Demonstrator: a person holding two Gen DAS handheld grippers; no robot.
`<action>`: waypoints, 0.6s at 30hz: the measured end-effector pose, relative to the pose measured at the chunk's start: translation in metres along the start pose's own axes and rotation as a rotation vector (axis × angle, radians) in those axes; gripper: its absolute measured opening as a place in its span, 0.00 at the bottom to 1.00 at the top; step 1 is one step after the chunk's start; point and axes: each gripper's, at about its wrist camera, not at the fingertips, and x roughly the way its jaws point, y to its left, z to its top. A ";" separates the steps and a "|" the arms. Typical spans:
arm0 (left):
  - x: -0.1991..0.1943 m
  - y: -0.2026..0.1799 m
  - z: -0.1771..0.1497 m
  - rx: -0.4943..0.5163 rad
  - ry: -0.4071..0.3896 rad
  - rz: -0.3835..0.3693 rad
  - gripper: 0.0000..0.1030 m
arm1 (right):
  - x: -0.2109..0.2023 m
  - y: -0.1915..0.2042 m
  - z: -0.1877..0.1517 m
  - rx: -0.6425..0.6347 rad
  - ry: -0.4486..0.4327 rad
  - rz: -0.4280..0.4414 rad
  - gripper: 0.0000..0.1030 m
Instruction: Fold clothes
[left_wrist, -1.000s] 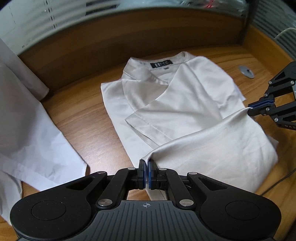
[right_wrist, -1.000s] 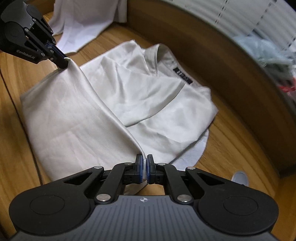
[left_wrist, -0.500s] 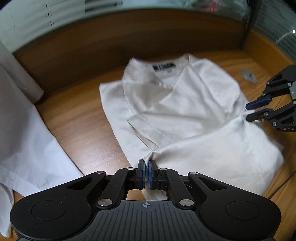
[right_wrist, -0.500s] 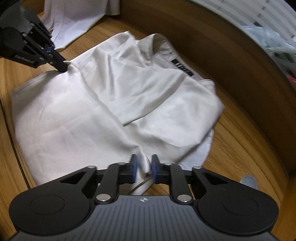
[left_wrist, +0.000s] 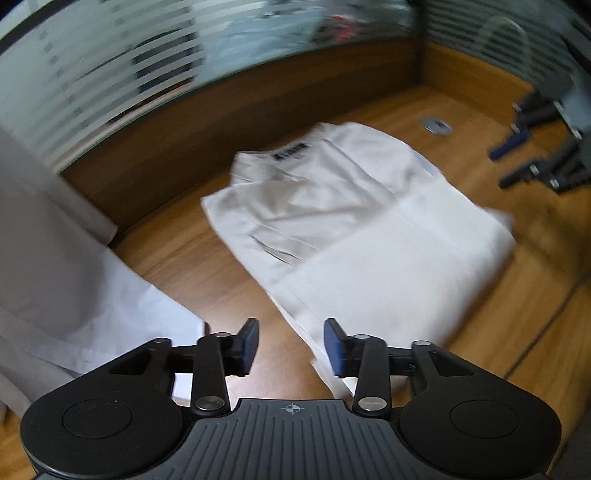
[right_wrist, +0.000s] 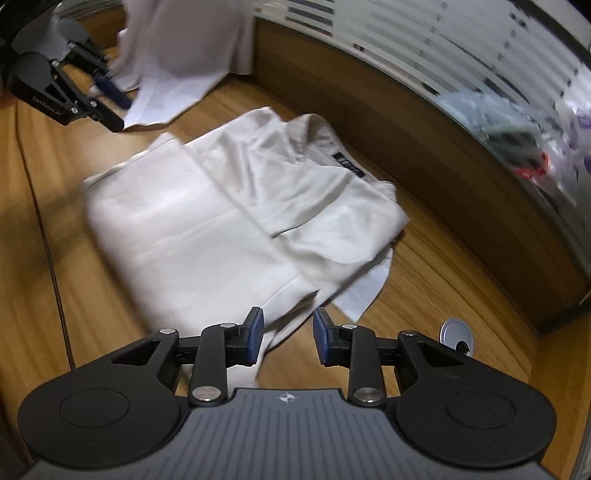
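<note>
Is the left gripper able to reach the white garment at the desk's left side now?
Probably yes. The left gripper, jaws opening and empty, has the white garment just beside it on the desk, nothing between them.

The shirt (left_wrist: 354, 221) is made of smooth cloth with a faint sheen. The desk (left_wrist: 207, 269) is finished in grained wood. Matt black plastic and blue pads (right_wrist: 255, 332) are seen on each hand-held gripper (right_wrist: 287, 332).
</note>
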 end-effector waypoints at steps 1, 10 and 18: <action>-0.001 -0.007 -0.004 0.021 0.004 -0.006 0.49 | -0.003 0.006 -0.003 -0.016 -0.001 -0.002 0.39; 0.018 -0.046 -0.038 0.060 0.085 -0.069 0.56 | 0.012 0.044 -0.031 -0.004 0.051 0.061 0.42; 0.039 -0.050 -0.046 0.034 0.077 -0.062 0.53 | 0.035 0.057 -0.038 -0.032 0.068 0.068 0.26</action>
